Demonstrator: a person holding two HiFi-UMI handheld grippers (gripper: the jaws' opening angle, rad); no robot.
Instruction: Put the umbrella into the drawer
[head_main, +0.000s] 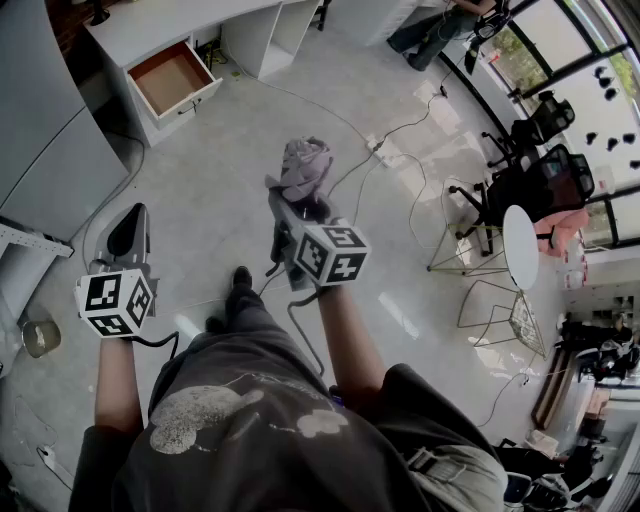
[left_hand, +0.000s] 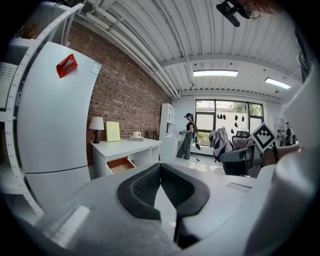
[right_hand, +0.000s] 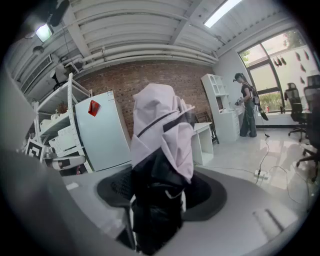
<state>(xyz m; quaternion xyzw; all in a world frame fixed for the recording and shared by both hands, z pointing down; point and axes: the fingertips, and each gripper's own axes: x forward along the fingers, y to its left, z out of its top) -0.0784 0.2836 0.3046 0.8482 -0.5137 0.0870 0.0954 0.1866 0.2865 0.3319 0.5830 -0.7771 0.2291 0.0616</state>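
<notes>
A folded lilac and black umbrella (head_main: 304, 166) sticks up from my right gripper (head_main: 300, 205), which is shut on its dark lower part. In the right gripper view the umbrella (right_hand: 161, 145) fills the space between the jaws of my right gripper (right_hand: 159, 192). An open drawer (head_main: 172, 78) with a brown inside stands out from a white desk (head_main: 150, 30) at the far left, well ahead of both grippers. My left gripper (head_main: 128, 235) hovers over the floor with its jaws shut on nothing. In the left gripper view the drawer (left_hand: 120, 165) shows beyond my left gripper (left_hand: 160, 167).
A tall grey fridge (head_main: 45, 150) stands left of the desk. Cables and a power strip (head_main: 378, 145) lie on the floor ahead. Black office chairs (head_main: 530, 180) and a round white table (head_main: 520, 245) stand to the right. A person (head_main: 440, 25) stands at the far end.
</notes>
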